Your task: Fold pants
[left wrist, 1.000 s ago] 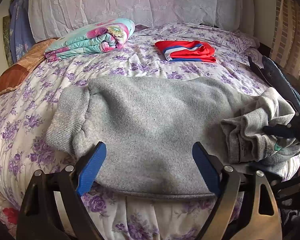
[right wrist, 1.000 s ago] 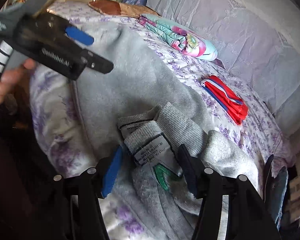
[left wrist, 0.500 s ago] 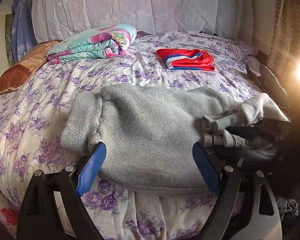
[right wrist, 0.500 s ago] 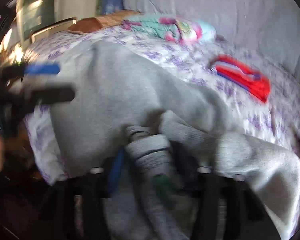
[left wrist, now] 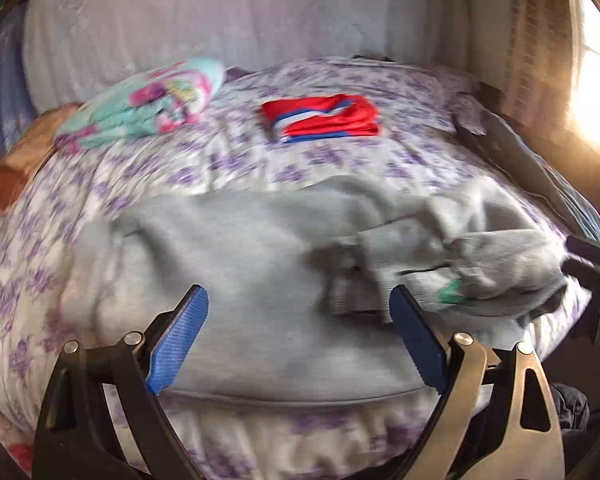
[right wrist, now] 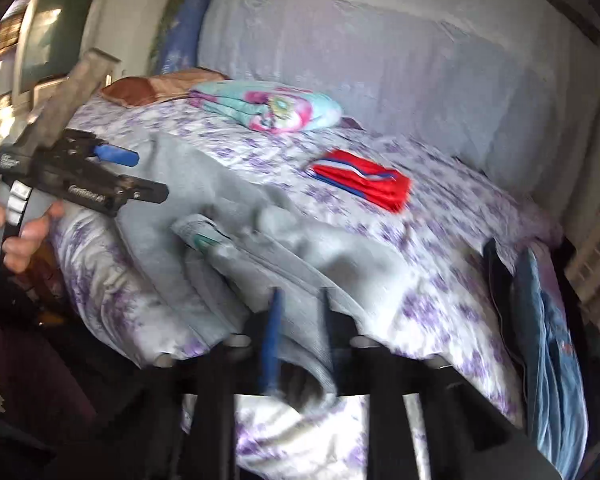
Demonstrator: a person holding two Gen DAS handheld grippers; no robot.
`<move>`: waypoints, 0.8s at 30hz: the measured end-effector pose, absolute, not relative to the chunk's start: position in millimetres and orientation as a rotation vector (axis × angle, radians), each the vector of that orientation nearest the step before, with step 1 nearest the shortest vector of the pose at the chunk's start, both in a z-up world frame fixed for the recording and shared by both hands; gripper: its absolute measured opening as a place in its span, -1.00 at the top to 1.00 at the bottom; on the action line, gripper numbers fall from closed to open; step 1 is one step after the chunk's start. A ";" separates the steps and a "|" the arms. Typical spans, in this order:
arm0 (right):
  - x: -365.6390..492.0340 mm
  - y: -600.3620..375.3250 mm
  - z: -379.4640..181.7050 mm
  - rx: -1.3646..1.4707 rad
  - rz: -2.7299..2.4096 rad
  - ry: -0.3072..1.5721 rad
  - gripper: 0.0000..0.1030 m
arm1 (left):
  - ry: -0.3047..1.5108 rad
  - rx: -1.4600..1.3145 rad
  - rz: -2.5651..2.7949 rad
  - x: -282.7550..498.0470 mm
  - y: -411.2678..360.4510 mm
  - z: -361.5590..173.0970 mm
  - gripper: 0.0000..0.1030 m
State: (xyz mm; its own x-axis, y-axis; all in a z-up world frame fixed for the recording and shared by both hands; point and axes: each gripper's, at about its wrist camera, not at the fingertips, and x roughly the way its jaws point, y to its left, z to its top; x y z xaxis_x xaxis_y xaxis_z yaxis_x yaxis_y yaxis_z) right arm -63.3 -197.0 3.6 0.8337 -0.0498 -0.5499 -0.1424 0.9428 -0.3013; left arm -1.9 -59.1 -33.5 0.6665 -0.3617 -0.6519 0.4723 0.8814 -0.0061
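Pants [left wrist: 260, 280] — fold barely begun; waist end just grabbed, rest flat on bed [left wrist: 228, 168].
Grey sweatpants lie across near edge of bed, on floral sheet; one end spread flat w/ near hem hanging at mattress edge, other end bunched, waistband + label [right wrist: 204, 240] turned up. R hand-held gripper [right wrist: 296, 320] jaws have just been closing, now clenched on a ribbed fold of that bunched end, cloth betw. the pads. L hand-held gripper [left wrist: 296, 336] released, jaws wide, over the flat part, nothing in it; not clear if it touches cloth. Frames blurred. No clean crease seen yet. Left, by my read: straighten bunched end, lay leg on leg, fold lengthwise, then across. Red folded item [left wrist: 320, 118] + teal blanket [left wrist: 148, 104] sit well apart, further up the bed.
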 end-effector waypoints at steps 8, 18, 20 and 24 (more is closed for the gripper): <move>-8.0 -200.7 -66.5 -0.159 0.161 0.793 0.85 | 0.733 0.266 -0.452 20.1 -119.2 -67.7 -0.76; 27.3 -240.6 -22.7 0.054 0.112 0.723 0.62 | 0.776 0.184 -0.420 46.1 -108.6 -91.0 -0.92; 50.4 -248.6 -67.0 0.090 0.080 0.854 0.63 | 0.792 0.141 -0.447 46.6 -100.6 -85.3 -0.91; 15.0 -241.4 -34.7 0.133 0.090 0.625 -0.37 | 0.656 0.071 -0.449 10.8 -54.0 -42.3 -0.89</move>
